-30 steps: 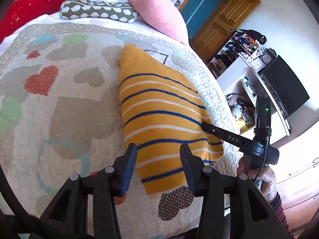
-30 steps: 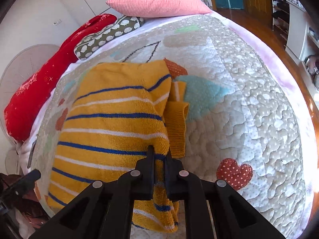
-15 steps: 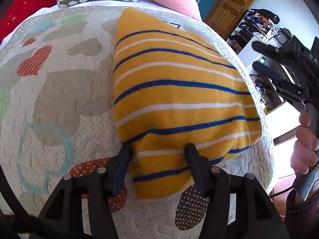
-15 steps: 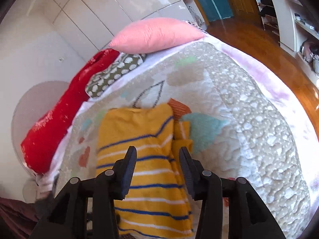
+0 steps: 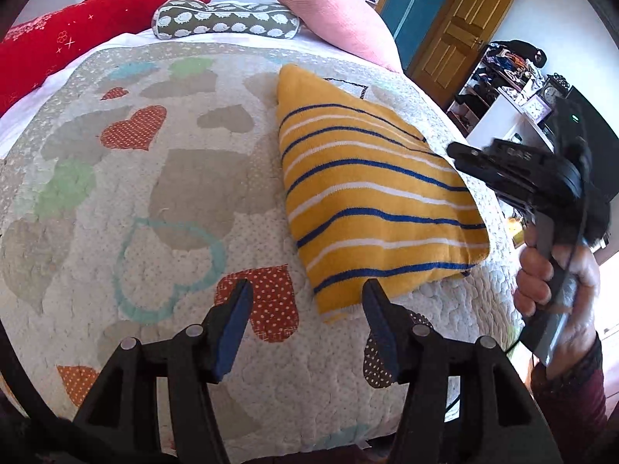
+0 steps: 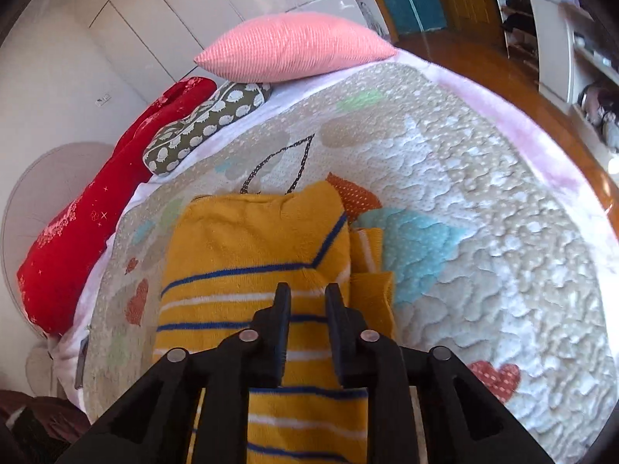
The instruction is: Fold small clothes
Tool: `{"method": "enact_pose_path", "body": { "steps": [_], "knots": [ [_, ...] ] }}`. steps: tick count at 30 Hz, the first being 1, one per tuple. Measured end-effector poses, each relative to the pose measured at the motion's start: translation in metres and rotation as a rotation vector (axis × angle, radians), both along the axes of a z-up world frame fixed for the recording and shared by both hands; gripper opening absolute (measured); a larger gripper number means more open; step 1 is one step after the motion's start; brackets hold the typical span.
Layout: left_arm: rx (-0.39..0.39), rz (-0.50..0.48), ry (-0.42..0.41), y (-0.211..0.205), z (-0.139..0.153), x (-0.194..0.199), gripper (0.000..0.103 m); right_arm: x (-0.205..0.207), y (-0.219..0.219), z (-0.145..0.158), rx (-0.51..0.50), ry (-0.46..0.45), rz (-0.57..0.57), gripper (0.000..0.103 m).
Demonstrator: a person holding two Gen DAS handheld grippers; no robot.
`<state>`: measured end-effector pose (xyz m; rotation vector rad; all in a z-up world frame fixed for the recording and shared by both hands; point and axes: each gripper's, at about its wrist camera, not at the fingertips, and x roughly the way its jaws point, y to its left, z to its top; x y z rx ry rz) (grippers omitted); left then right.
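Since the earlier frames the left gripper has pulled back off the yellow striped sweater: its jaws, which straddled the hem, now stand spread with nothing between them, the near corner of the garment lying just ahead at lower centre of the left wrist view. The right gripper has let go of the fabric it pinched a second ago and sits above the sweater; its jaws are closing, a narrow gap left, and they seem to hold nothing, though the fisheye makes that hard to judge. At the right edge of the left view a hand grips that tool's handle. The folded sweater lies on the heart-patterned quilt. Beyond, in the upper part of the frame, sit a pink pillow, a spotted bolster and a red blanket.
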<state>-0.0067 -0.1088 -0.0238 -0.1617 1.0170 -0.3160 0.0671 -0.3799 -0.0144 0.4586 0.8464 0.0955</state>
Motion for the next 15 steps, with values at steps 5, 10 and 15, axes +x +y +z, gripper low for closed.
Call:
{"method": "enact_pose_path", "body": {
  "steps": [5,10,15],
  "knots": [
    [0.084,0.059,-0.032,0.003,0.005,-0.005,0.058,-0.064,0.012,0.008,0.033,-0.090,0.070,0.029],
    [0.155,0.112,-0.095,0.014,0.018,-0.015,0.058,-0.093,0.034,-0.047,-0.080,-0.020,0.066,0.037],
    [0.203,0.143,-0.148,0.020,0.026,-0.019,0.058,-0.125,0.042,-0.053,-0.147,-0.080,0.026,0.042]
  ]
}}
